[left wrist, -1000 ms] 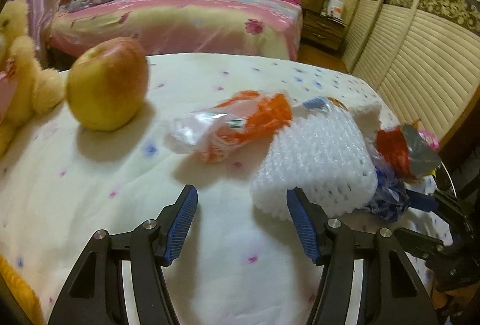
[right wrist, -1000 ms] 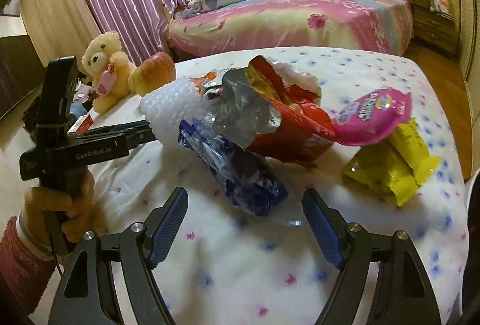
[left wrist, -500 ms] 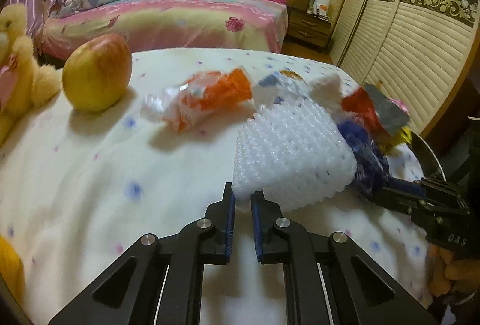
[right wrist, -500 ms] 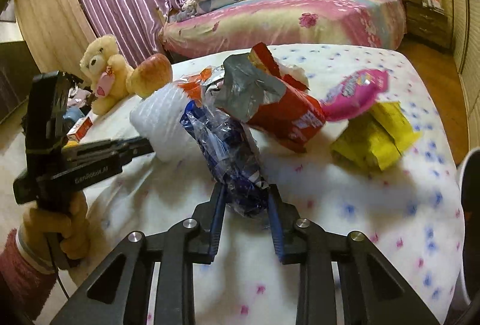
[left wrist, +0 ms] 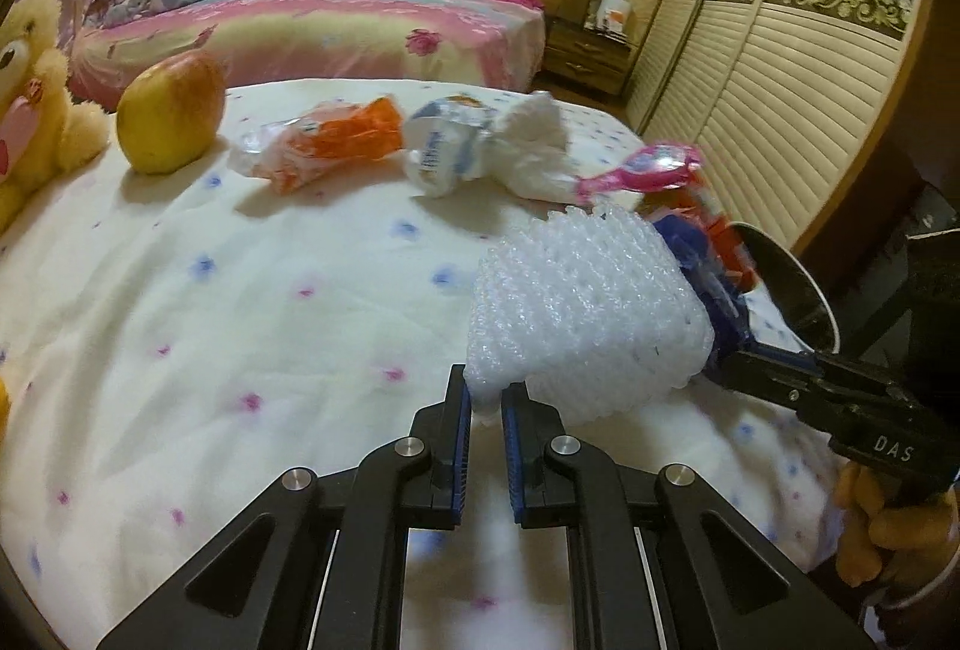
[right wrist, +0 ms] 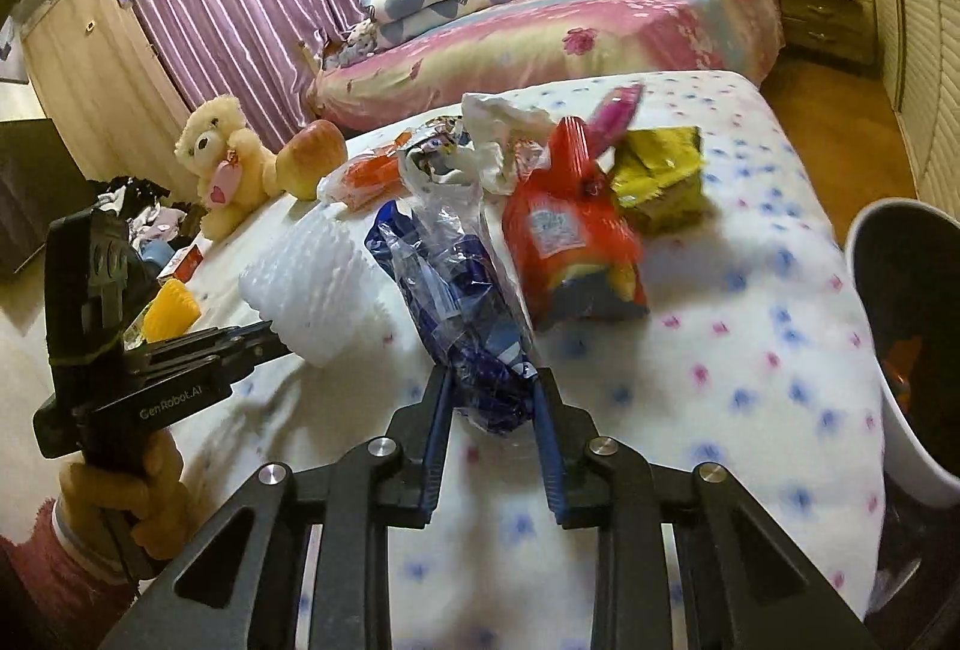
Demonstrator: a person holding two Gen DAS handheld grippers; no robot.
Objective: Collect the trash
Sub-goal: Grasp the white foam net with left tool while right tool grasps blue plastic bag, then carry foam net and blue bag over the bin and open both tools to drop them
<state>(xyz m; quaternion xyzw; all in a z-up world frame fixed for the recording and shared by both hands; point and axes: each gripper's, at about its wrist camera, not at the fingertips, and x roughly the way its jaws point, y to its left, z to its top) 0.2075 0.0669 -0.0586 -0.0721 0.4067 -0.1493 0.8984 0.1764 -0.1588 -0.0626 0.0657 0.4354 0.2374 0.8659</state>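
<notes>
The left hand-held gripper was clamped on a corner of the white foam net, which was held up just ahead of it. The right hand-held gripper had just been closed on the blue wrapper. Both were likely held this way so they could be dropped in the bin to its right.

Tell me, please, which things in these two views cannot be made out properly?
- Bin, right wrist view: cut by the right edge; its dark inside hides the contents.
- Blue wrapper, left wrist view: mostly hidden behind the white foam net.
- Pink wrapper, right wrist view: motion-blurred, print unreadable.
- Teddy bear, left wrist view: cut by the left edge.
</notes>
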